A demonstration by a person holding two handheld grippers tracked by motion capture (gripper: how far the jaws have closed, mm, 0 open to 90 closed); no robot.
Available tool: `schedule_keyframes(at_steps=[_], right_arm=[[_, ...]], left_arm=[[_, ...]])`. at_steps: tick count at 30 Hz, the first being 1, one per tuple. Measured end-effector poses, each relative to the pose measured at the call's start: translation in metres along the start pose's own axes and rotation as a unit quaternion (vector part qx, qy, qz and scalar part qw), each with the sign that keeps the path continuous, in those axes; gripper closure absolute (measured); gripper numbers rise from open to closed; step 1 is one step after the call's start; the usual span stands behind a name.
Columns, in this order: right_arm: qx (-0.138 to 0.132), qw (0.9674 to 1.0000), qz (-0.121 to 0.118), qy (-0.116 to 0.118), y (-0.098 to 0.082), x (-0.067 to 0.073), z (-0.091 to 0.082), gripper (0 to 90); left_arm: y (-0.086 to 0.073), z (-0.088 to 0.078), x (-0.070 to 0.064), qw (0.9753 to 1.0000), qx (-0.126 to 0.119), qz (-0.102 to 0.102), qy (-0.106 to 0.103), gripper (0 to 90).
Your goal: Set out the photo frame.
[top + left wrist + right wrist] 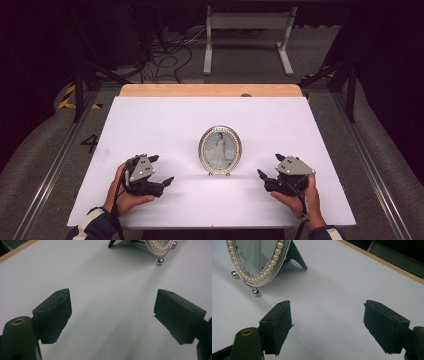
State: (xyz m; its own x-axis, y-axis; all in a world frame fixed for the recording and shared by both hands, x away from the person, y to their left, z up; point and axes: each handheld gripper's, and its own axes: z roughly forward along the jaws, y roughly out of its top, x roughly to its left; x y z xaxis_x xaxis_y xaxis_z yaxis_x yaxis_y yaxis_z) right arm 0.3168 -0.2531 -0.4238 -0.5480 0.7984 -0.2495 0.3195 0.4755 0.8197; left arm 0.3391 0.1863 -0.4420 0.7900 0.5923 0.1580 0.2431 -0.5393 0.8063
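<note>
Frame (220,150) stood upright between your wide-open grippers, left (161,171) and right (269,166); right seemed marginally nearer.

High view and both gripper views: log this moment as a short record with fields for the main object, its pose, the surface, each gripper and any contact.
object: oval silver picture frame with a pearl-bead rim, holding a portrait photo
pose: upright on small ball feet, propped by a black back stand
surface: white table top with a wooden far edge
left gripper: open, jaws wide, low over the table to the frame's left
right gripper: open, jaws wide, to the frame's right
contact: none; both grippers apart from the frame
</note>
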Motion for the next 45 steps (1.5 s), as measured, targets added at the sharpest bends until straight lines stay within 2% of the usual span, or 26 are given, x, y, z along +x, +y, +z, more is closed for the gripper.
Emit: schedule_keyframes(at_steps=[13, 24, 31, 45], right_arm=[[0.009, 0.9999, 0.005, -0.011, -0.013, -0.01, -0.008, 22.7], [0.024, 0.9993, 0.008, -0.027, -0.024, -0.017, -0.013, 22.4], [0.027, 0.999, 0.014, -0.034, -0.029, -0.022, -0.015, 22.3], [0.032, 0.9989, 0.018, -0.031, -0.04, -0.024, -0.01, 21.7]], left_arm=[[-0.02, -0.018, 0.009, 0.9996, 0.002, -0.02, 0.018, 15.0], [-0.034, -0.03, 0.013, 0.999, 0.013, -0.021, 0.037, 14.1], [-0.047, -0.041, 0.016, 0.9984, 0.016, -0.03, 0.045, 14.1], [-0.063, -0.051, 0.02, 0.9974, 0.026, -0.042, 0.053, 14.2]])
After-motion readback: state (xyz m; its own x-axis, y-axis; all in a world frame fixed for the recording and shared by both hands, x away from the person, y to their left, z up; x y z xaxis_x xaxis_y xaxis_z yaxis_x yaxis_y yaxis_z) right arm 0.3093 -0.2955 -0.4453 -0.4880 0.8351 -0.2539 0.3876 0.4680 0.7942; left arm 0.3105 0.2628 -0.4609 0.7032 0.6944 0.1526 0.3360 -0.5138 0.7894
